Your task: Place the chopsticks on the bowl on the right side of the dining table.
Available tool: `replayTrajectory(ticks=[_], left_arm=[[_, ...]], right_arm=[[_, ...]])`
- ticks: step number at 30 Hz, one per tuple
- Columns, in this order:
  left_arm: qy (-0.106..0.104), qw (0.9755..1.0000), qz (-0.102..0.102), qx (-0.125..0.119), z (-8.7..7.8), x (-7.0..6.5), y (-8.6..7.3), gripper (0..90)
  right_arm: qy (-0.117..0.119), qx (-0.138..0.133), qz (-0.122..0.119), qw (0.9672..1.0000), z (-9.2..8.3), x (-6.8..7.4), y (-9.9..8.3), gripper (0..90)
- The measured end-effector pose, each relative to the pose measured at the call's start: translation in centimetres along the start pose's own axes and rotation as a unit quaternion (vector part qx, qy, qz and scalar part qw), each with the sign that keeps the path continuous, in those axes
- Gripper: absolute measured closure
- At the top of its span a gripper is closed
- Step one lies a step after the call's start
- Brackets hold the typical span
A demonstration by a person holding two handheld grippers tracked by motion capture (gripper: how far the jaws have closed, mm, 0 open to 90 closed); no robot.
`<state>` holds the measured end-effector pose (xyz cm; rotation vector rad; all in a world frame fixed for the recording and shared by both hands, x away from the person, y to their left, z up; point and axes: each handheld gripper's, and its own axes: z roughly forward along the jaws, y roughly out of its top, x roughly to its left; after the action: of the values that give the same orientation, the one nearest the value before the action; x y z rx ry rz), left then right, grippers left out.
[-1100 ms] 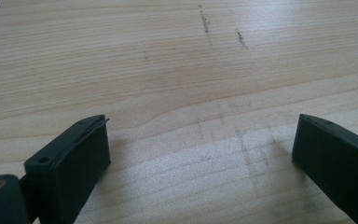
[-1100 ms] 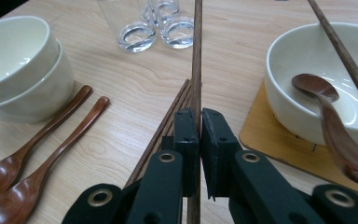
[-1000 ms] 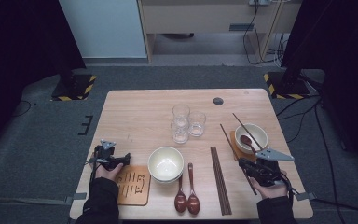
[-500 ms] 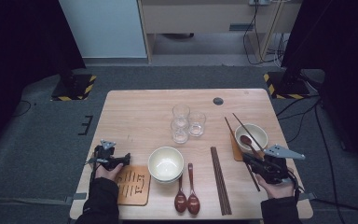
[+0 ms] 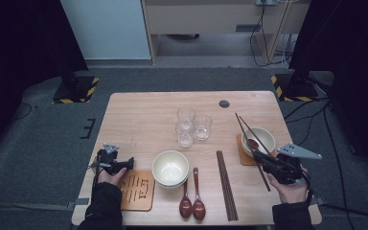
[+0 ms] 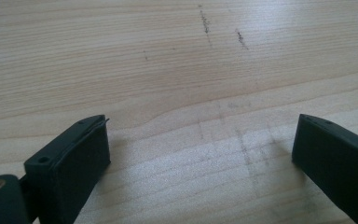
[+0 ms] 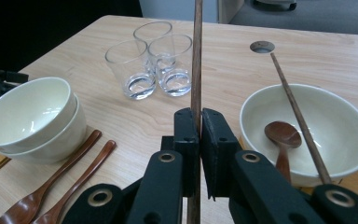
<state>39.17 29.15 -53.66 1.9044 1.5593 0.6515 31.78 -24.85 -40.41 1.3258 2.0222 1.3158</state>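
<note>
One slim dark-brown wooden chopstick (image 7: 196, 56) pinched betw. pads of right claw (image 7: 199, 122), jaws pressed nearly together on it, stick running straight up past tips and also down below them. Seen from high view: right claw (image 5: 268, 162) at worktop's right front, chopstick (image 5: 251, 146) angled over rim of white ceramic bowl (image 5: 265, 136) on orange coaster (image 5: 243, 155). Second chopstick (image 7: 298, 114) leaning in that bowl beside brown wooden spoon (image 7: 282, 135), apart from held one.

Handling, as judged: light, stiff, smooth round-ish shaft, so prone to pivot or slip in narrow pads; not fragile. Grip sits roughly mid-length, maybe a bit toward near end – decent balance, little droop. Firm pinch needed, slow moves, esp. near three clear drinking glasses (image 7: 156, 63) standing close ahead of tip.

Left claw (image 6: 200, 154) spread wide, nothing betw. jaws, low over bare light-wood worktop (image 6: 177, 70); in high view left claw (image 5: 117, 163) near front left edge, just by wooden slatted coaster (image 5: 135, 189). Stacked white bowls (image 5: 170, 167), two brown spoons (image 5: 192, 203) and another dark chopstick pair (image 5: 226, 184) lying at front centre, well apart from held stick.
</note>
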Motion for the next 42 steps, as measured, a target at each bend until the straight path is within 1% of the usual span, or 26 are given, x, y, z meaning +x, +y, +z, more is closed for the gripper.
replayTrajectory(ticks=[9, 19, 22, 27, 39, 42], left_arm=[[0.0, 1.0, 0.0, 0.0, 0.0, 0.0, 0.0, 3.0], [0.0, 1.0, 0.0, 0.0, 0.0, 0.0, 0.0, 3.0], [0.0, 1.0, 0.0, 0.0, 0.0, 0.0, 0.0, 2.9], [0.0, 1.0, 0.0, 0.0, 0.0, 0.0, 0.0, 3.0], [0.0, 1.0, 0.0, 0.0, 0.0, 0.0, 0.0, 2.9], [0.0, 1.0, 0.0, 0.0, 0.0, 0.0, 0.0, 2.9]], right_arm=[[-0.004, -0.009, 0.005, 0.9999, -0.7, -0.7, 0.6, 85.3], [-0.013, -0.015, 0.01, 0.9997, -1.1, -1.9, 1.0, 85.3], [-0.019, -0.017, 0.013, 0.9996, -1.3, -2.6, 1.2, 85.3], [-0.023, -0.017, 0.016, 0.9995, -1.2, -3.4, 1.3, 85.3], [-0.027, -0.018, 0.015, 0.9993, -1.0, -5.0, 2.0, 85.3], [-0.028, -0.02, 0.012, 0.9993, -0.8, -5.5, 2.2, 85.3]])
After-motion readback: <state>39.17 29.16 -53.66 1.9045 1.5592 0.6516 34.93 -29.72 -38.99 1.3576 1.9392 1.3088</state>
